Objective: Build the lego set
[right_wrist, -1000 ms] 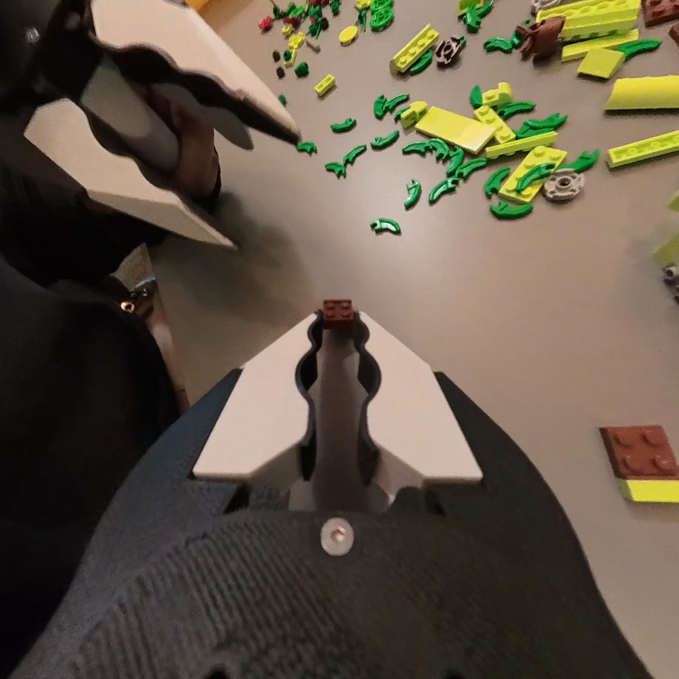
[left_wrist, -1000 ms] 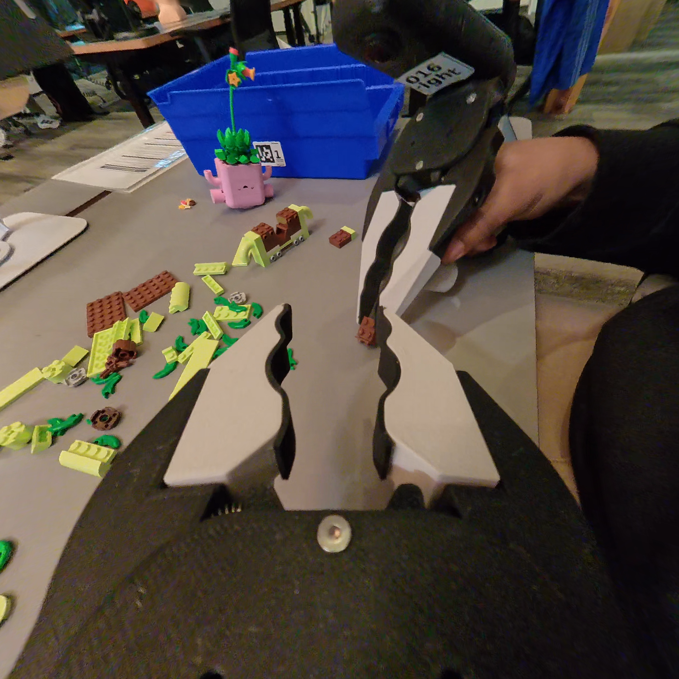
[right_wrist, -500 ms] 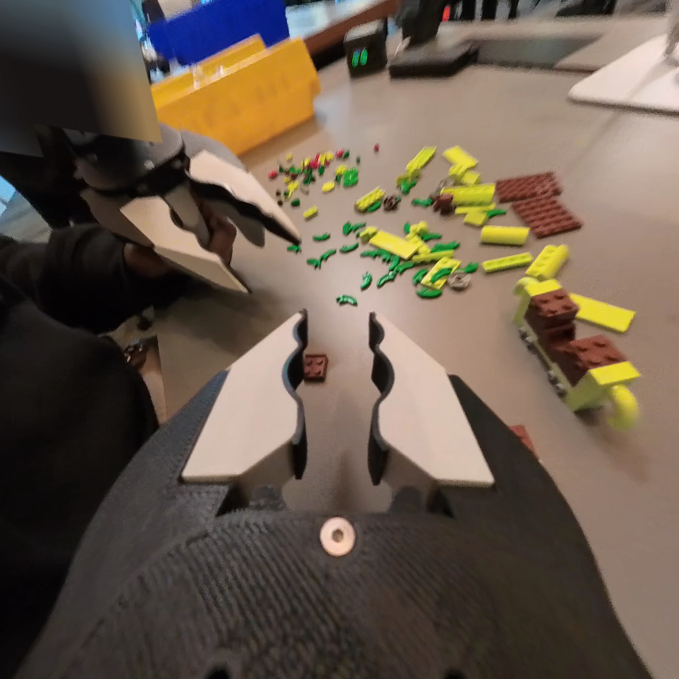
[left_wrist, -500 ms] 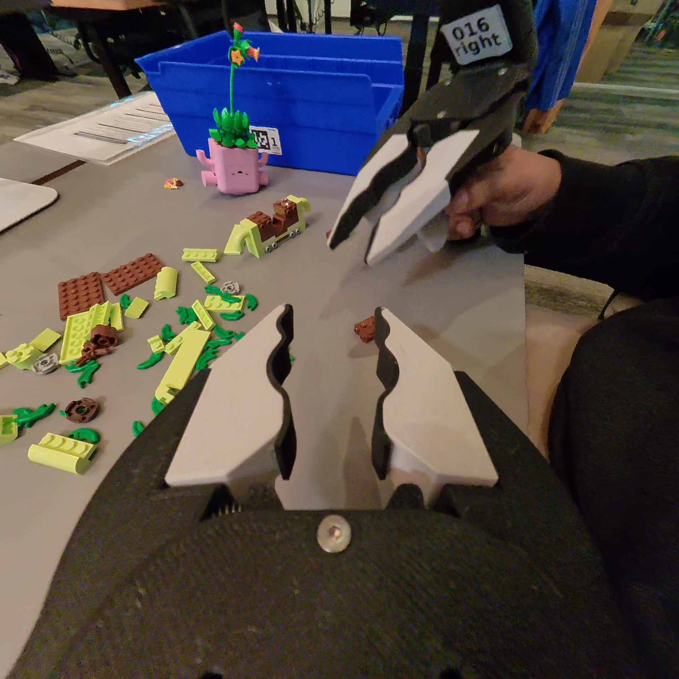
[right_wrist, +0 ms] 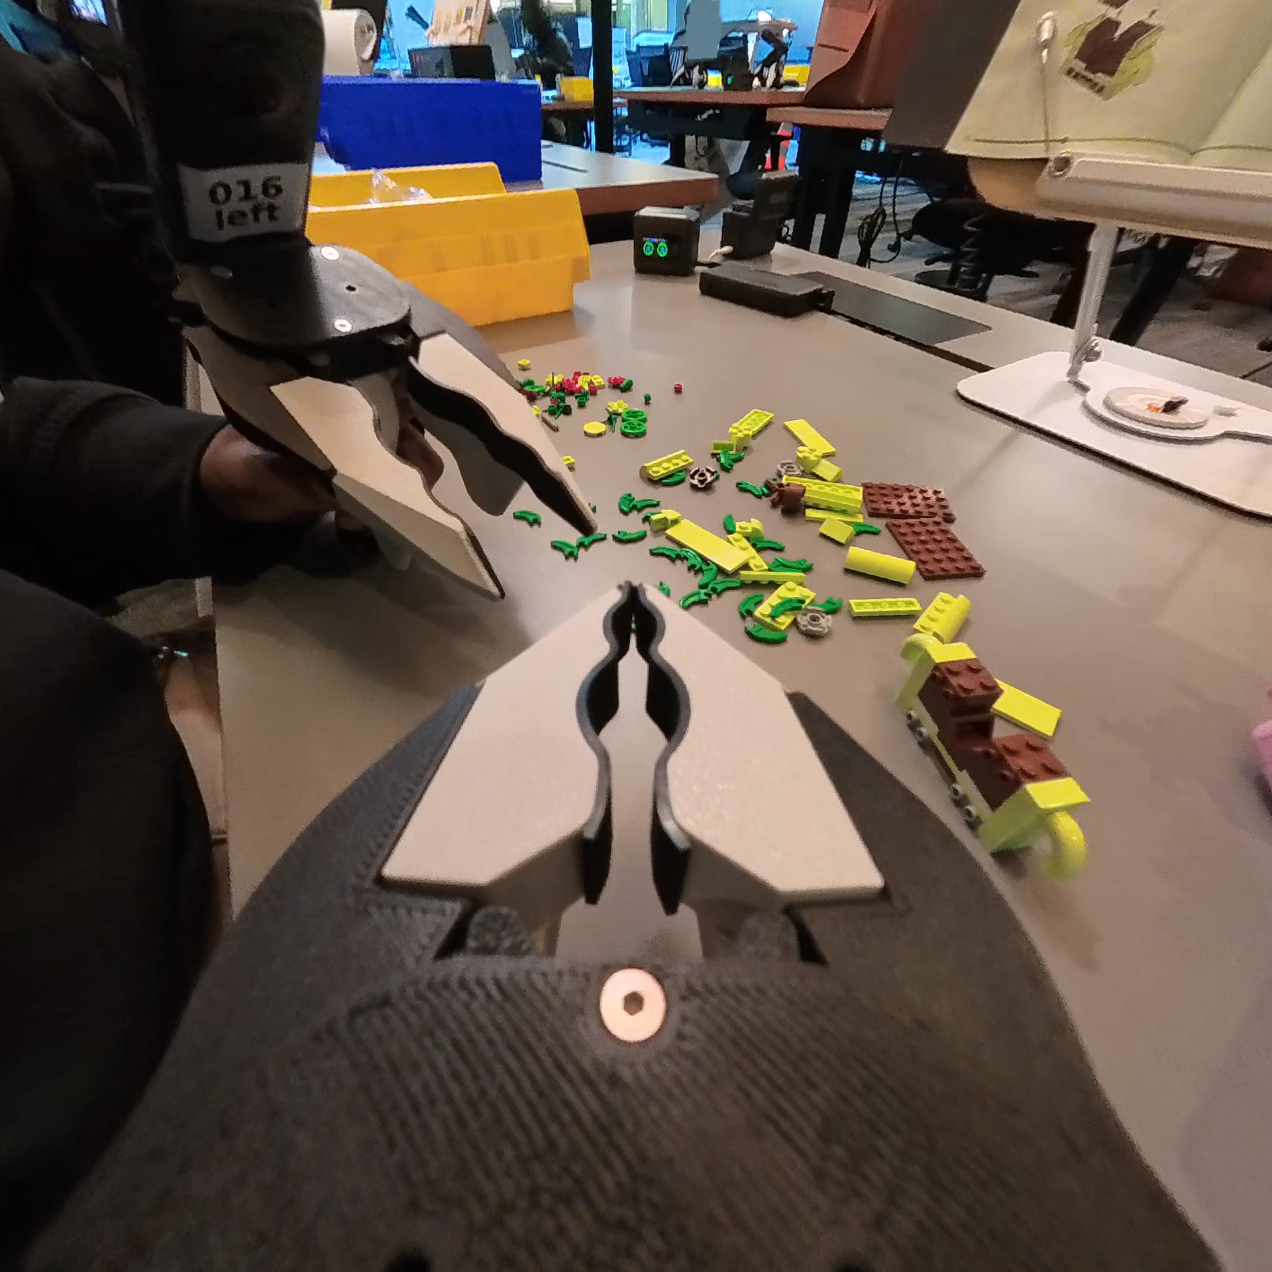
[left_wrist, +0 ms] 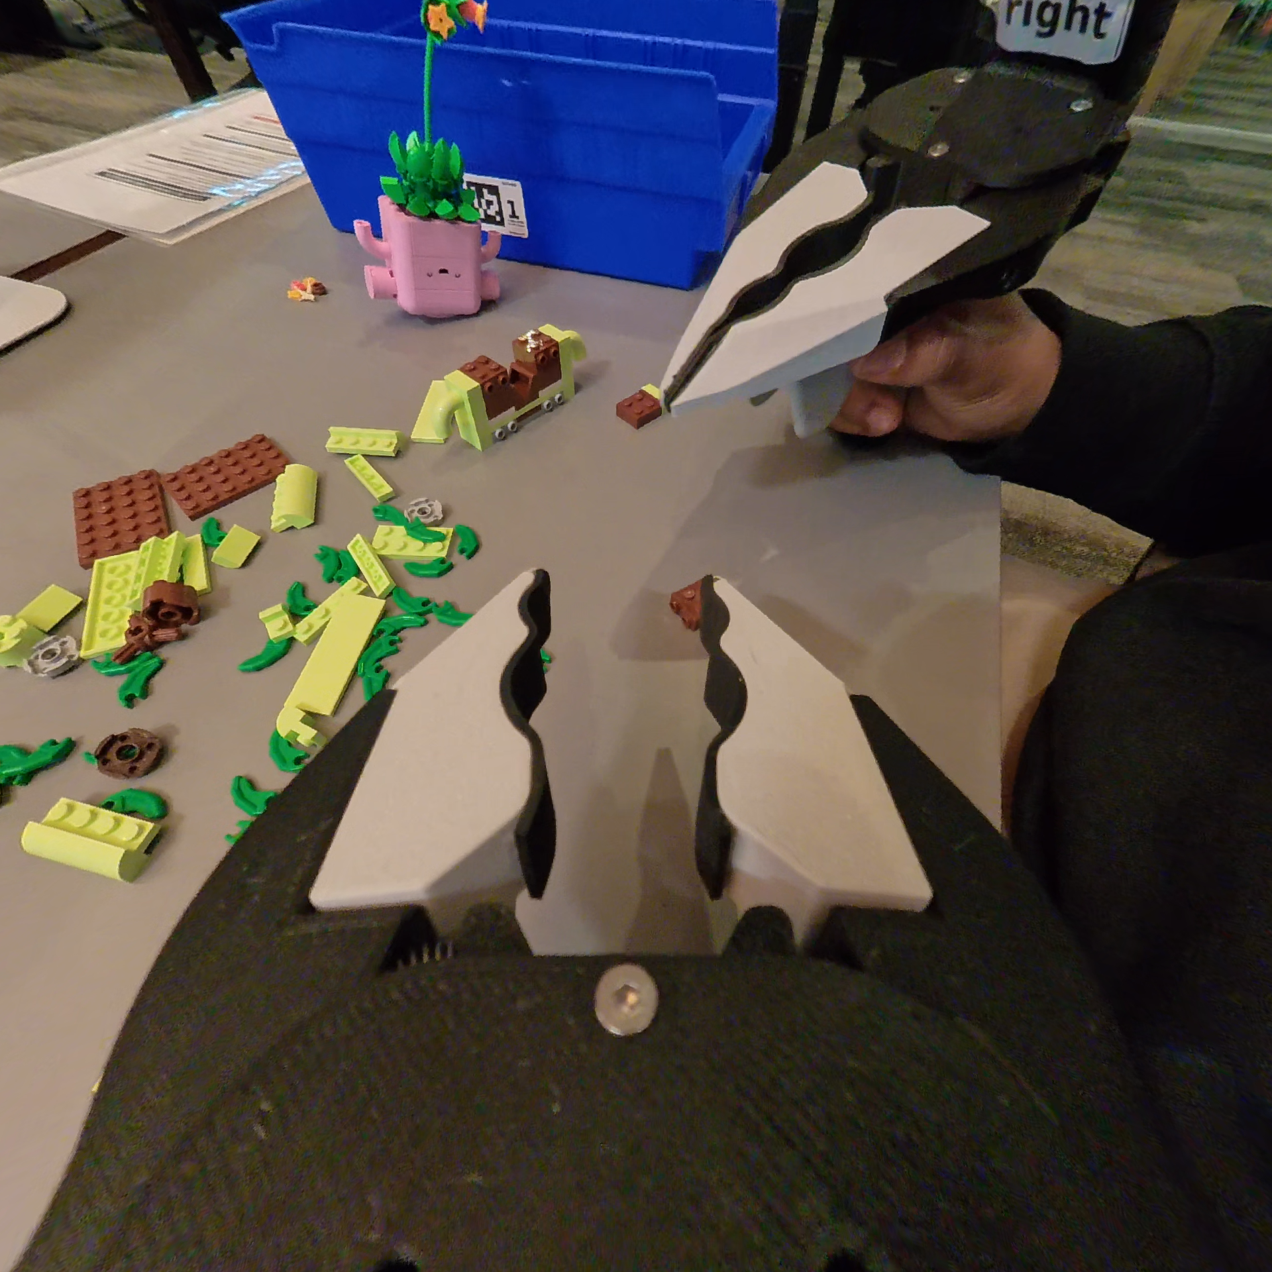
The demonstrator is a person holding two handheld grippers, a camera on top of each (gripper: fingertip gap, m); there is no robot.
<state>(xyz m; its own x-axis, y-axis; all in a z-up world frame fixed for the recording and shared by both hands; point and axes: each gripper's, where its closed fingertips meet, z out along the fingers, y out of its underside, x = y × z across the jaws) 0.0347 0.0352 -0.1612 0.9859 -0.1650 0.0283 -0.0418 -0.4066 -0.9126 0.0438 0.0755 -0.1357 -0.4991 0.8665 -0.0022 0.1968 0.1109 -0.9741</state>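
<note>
Left gripper (left_wrist: pixel 623 599): fingers apart, empty, held low over the desk (left_wrist: pixel 619 495); a small brown brick (left_wrist: pixel 688 603) lies on the desk just at its right fingertip, likely the next pick.
Right gripper (right_wrist: pixel 630 590): fingers together, nothing visibly clamped; tips sit right beside a brown-and-lime piece (left_wrist: pixel 640 407) on the desk, touching or not I cannot tell.
Cart (left_wrist: pixel 513 389): part-built, lime and brown, standing near that piece, handy for adding bricks.
Loose parts (left_wrist: pixel 330 619): lime, brown and green bits spread on the desk within the left gripper's reach.
Pink pot (left_wrist: pixel 430 258): finished model, set back by the blue bin (left_wrist: pixel 550 124), out of the way.
</note>
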